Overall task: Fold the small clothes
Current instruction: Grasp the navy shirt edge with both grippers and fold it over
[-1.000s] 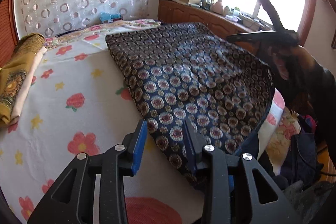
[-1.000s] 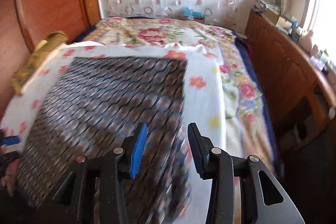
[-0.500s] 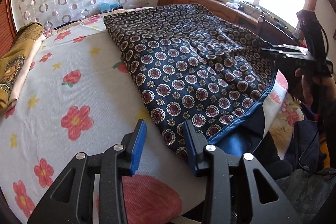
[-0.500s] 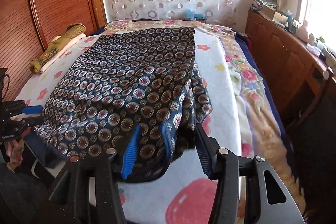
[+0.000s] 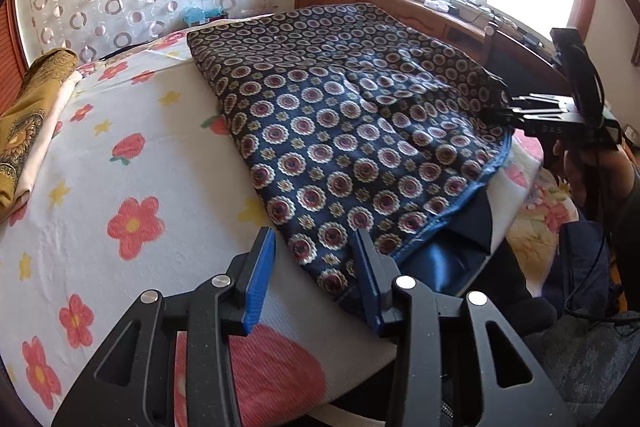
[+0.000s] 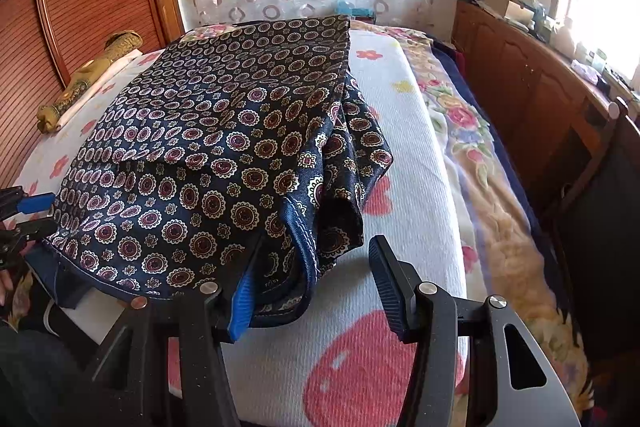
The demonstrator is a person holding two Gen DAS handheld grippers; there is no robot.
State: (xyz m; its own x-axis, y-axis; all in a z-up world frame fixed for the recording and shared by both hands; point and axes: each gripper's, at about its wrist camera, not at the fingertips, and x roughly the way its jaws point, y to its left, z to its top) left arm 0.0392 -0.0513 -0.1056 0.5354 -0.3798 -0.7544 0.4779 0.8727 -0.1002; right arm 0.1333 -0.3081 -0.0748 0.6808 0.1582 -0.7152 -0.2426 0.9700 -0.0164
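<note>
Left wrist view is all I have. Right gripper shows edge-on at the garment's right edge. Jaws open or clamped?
Observer: Open. In the right wrist view the right gripper has its jaws apart, with the garment corner lying between them.
Operator: Touching either pad?
Observer: The corner rests against the blue pad on that view's left. The other finger is clear of cloth.
Operator: Is the edge flat on that side?
Observer: No. Some loose layers bunch out from under the top layer onto the sheet.
</note>
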